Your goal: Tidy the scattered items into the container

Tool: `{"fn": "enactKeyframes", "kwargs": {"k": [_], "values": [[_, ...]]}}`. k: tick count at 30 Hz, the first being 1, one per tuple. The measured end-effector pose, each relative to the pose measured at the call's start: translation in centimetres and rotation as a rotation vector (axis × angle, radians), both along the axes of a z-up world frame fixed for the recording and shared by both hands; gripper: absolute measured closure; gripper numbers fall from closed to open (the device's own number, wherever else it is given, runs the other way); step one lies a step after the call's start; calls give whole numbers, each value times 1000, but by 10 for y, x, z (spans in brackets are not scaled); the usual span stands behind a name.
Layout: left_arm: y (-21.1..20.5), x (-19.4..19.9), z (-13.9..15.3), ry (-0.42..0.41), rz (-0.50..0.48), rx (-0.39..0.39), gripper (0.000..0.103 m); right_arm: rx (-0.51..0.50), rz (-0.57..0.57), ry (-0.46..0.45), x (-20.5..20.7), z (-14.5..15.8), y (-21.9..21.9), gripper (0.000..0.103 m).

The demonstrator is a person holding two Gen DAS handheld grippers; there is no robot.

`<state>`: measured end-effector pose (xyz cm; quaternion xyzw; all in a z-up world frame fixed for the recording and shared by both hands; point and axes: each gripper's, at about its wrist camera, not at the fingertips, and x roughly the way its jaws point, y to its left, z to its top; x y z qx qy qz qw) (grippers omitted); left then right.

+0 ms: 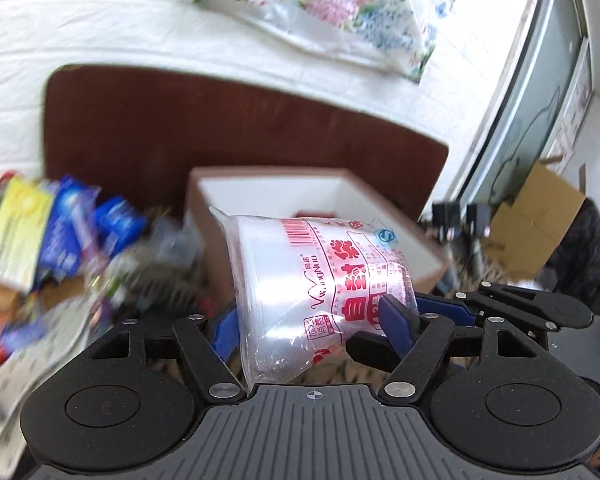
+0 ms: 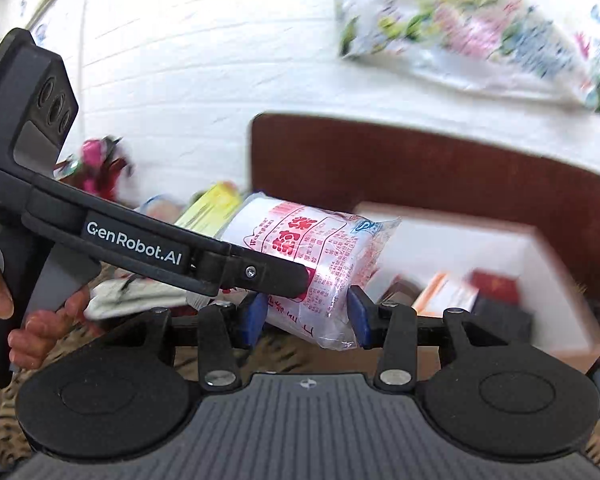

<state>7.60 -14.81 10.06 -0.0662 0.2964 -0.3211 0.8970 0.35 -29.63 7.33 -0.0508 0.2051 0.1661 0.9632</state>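
Observation:
A clear plastic pack of zip bags with red print (image 1: 316,280) is held in the air between both grippers. My left gripper (image 1: 312,324) is shut on its lower part, blue pads on either side. My right gripper (image 2: 306,312) is shut on the same pack (image 2: 312,256), near its bottom corner. The left gripper's black finger (image 2: 260,274) crosses the right wrist view and touches the pack. The container is a white-lined open box (image 1: 380,196) just beyond the pack; in the right wrist view the box (image 2: 556,320) holds several small items, red and orange ones among them.
A heap of scattered packets, blue and yellow, (image 1: 60,232) lies left of the box. A dark red-brown board (image 1: 220,128) stands behind, against a white bed with a floral pillow (image 1: 332,8). A cardboard box (image 1: 536,224) sits far right.

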Motion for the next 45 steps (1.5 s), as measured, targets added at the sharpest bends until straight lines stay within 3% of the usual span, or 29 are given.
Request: {"fn": "enactKeyframes", "kwargs": {"k": [5,16,18,19,20,22,25,28,36,40,45], "values": [[-34,49,15,-33,-7,-22,29,-36,-27,-19,48,16,-28,54],[-84,153,-34,86,31,-17,26,-58,-32,117,155,-21,-70,54],[-88,167,-40,82,48,-17,18,-53,-36,130,170,-26,-75,54],[-90,172,-42,74,65,-9,14,-60,-45,133,179,-29,-76,47],[-91,176,-43,71,87,7,0,-78,-69,131,187,-32,-76,29],[-86,179,-45,74,126,31,0,-121,-157,124,193,-36,-77,22],[-72,174,-45,79,94,12,0,-82,-168,138,184,-42,-88,22],[-60,162,-44,74,110,7,0,-37,-181,145,167,-46,-95,14],[-48,106,-42,36,119,63,0,74,-207,122,97,-39,-98,2],[-44,61,-43,33,178,133,0,105,-219,133,57,-38,-98,1],[-50,6,-50,-17,193,238,0,73,-250,146,11,-40,-96,1]]}}
